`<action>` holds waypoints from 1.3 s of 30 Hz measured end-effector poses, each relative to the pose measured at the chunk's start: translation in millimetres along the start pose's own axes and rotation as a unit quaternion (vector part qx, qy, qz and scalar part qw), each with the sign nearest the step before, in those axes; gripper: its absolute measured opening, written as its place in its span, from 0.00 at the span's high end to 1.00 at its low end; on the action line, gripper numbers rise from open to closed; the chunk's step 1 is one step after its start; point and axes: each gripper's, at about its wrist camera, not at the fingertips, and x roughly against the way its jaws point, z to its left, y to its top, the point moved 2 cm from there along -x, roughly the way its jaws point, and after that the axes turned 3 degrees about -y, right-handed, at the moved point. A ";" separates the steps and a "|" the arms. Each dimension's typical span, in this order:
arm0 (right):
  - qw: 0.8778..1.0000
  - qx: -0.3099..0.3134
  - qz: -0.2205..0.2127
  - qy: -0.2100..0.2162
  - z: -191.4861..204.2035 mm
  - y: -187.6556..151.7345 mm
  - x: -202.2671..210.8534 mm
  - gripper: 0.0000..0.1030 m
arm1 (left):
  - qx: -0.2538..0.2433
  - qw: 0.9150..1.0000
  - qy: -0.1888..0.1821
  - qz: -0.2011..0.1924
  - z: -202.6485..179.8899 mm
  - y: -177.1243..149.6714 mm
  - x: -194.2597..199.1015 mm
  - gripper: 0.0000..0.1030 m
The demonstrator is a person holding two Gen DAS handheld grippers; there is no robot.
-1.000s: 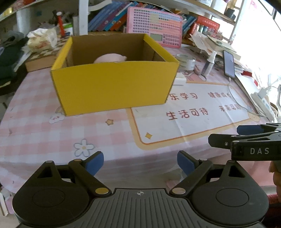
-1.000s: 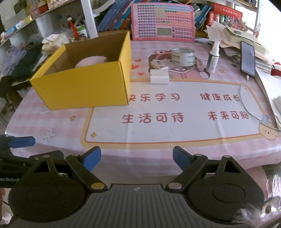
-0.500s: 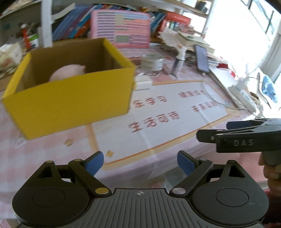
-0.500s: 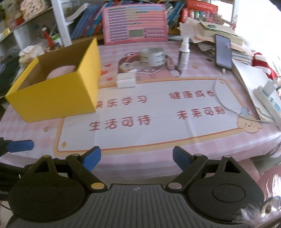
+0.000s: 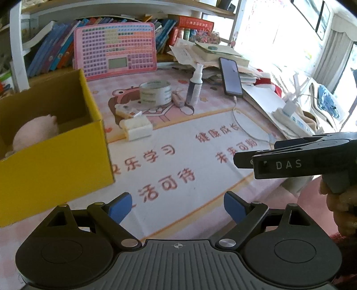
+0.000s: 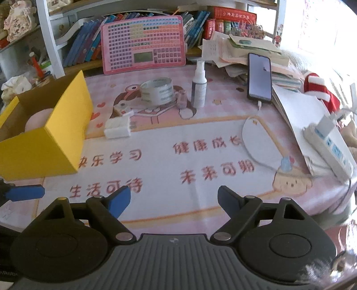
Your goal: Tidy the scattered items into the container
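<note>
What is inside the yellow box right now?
One pale pink, rounded soft item lies inside the yellow box. The near wall hides the box floor, so anything else low inside cannot be seen.

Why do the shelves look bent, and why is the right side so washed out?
Left wrist view: the fisheye lens bows the bookshelf, and the window blows out to white; the yellow box stays evenly lit. Right wrist view: the same glare bleaches the upper right corner, and the printed mat looks slightly soft.

Home study corner – crowded bookshelf (image 6: 89, 44), pink cartoon tablecloth (image 6: 223, 111), children's learning pad (image 6: 142, 44)
</note>
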 end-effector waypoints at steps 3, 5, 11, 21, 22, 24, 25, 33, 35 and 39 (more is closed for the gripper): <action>1.000 0.008 -0.003 0.006 -9.0 9.5 -10.0 0.17 | 0.004 1.000 0.005 0.003 -3.7 9.6 -13.8 0.12; 1.000 0.009 -0.001 0.010 -16.6 15.6 -17.6 0.17 | 0.005 1.000 0.010 0.006 -6.2 16.8 -23.8 0.13; 1.000 0.001 -0.001 0.025 -42.0 36.5 -44.2 0.22 | 0.011 0.999 0.039 0.007 -9.3 39.4 -50.7 0.13; 0.997 0.037 -0.025 0.061 -62.3 77.6 -84.2 0.37 | 0.039 0.993 0.112 -0.003 -4.6 79.5 -89.6 0.23; 0.997 0.042 -0.028 0.065 -63.4 82.5 -88.5 0.38 | 0.045 0.992 0.120 -0.003 -3.1 81.9 -93.3 0.23; 0.996 0.051 -0.032 0.070 -65.4 91.4 -96.9 0.38 | 0.061 0.989 0.135 -0.003 1.7 86.5 -100.7 0.23; 0.995 0.057 -0.034 0.072 -66.6 96.0 -101.6 0.38 | 0.070 0.987 0.142 -0.003 4.2 88.1 -104.2 0.23; 0.993 0.070 -0.045 0.085 -76.7 127.8 -144.9 0.38 | 0.082 0.976 0.200 0.008 15.0 99.2 -129.9 0.24; 0.993 0.069 -0.047 0.088 -77.7 134.7 -156.2 0.38 | 0.085 0.974 0.210 0.009 17.0 102.7 -135.6 0.24; 0.992 0.073 -0.054 0.091 -77.8 147.1 -178.6 0.38 | 0.098 0.969 0.227 0.015 23.6 108.5 -145.8 0.28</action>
